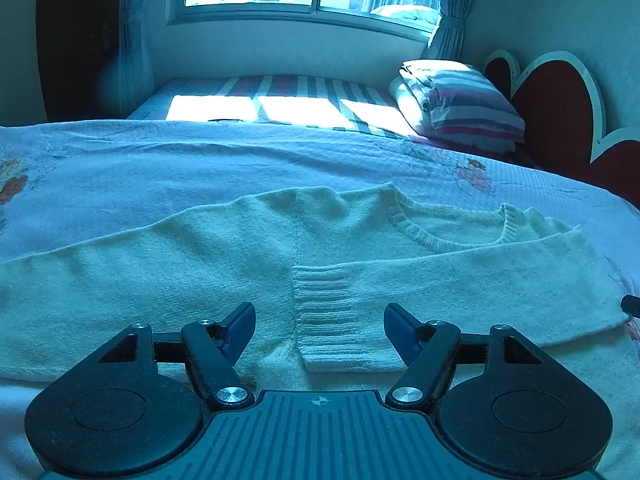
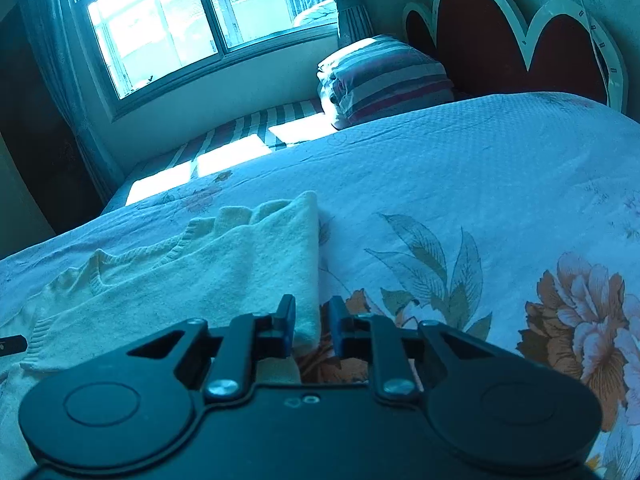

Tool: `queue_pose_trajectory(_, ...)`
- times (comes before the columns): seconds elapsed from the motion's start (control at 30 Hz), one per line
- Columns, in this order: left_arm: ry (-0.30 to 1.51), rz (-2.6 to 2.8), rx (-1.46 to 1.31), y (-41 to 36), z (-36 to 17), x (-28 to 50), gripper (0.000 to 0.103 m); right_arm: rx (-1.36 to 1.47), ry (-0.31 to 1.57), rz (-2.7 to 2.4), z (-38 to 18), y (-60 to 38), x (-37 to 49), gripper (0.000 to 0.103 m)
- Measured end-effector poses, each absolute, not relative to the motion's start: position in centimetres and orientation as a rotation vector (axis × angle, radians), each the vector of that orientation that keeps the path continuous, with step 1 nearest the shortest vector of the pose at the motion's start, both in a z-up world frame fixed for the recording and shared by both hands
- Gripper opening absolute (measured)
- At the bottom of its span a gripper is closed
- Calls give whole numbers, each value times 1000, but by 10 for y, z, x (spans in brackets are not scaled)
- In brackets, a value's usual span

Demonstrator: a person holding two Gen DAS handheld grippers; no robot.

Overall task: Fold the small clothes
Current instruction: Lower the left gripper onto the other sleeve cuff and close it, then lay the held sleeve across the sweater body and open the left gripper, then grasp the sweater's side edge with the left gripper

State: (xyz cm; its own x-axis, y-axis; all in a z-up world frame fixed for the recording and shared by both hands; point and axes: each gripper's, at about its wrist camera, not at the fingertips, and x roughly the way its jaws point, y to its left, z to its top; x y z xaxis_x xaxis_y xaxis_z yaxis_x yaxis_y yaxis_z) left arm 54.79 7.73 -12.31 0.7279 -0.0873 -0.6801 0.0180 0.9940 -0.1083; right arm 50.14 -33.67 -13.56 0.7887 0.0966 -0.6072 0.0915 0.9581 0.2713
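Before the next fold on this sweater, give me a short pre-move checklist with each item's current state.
1. Right sleeve folded across the cream sweater, ribbed cuff at mid-chest: ok.
2. Left gripper open, nothing between the pads: ok.
3. Right gripper narrowly open at the sweater's folded edge, grip on it: cannot tell.
4. Left sleeve folded in: not ok.
5. Floral bedspread flat around the sweater: ok.
6. Hem position: cannot tell.
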Motion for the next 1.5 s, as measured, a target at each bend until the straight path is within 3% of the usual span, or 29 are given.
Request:
queue_pose_trajectory(0.17, 802, -42, -89, 72, -140, 563, 60, 297, 677, 35, -143, -341, 506, 17)
queue_pose_trajectory(0.23, 789, -49, -76, 70, -139, 566, 34, 287, 686, 39, -146, -343, 509, 16)
queue_pose_trajectory(0.27, 778, -53, -81, 71, -138, 567, 5, 282, 693, 39, -147, -344, 511, 16)
queue_pose_trajectory(0.6, 719, -65, -42, 71, -128, 565, 6, 219, 723, 79, -150, -350, 515, 13)
queue_pose_trajectory(0.67, 701, -47, -36, 71, -125, 571, 11, 207, 688, 83, -143, -351, 524, 20)
queue_pose_trajectory(0.73, 698, -11, -40, 73, -126, 580, 28, 223, 669, 81, -137, -353, 548, 22)
queue_pose_trajectory(0.77, 697, 5, -41, 75, -128, 584, 44, 233, 666, 72, -136, -353, 561, 22)
queue_pose_trajectory(0.8, 711, 22, -34, 76, -133, 589, 50, 231, 662, 60, -134, -352, 574, 21)
queue_pose_trajectory(0.97, 723, 20, 1, 78, -139, 591, 53, 210, 749, 19, -147, -350, 627, 15)
queue_pose_trajectory(1.07, 674, 49, -21, 92, -127, 570, 53, 219, 715, 16, -134, -349, 610, 22)
queue_pose_trajectory(1.13, 653, 82, -76, 119, -122, 548, 60, 217, 668, 42, -128, -349, 584, 22)
queue_pose_trajectory(1.2, 630, 145, -121, 152, -118, 521, 80, 216, 646, 50, -127, -356, 558, 24)
queue_pose_trajectory(1.4, 578, 387, -275, 270, -116, 440, 80, 272, 678, -51, -139, -388, 501, 28)
queue_pose_trajectory(1.5, 556, 466, -484, 340, -125, 414, 80, 296, 690, -92, -140, -394, 480, 30)
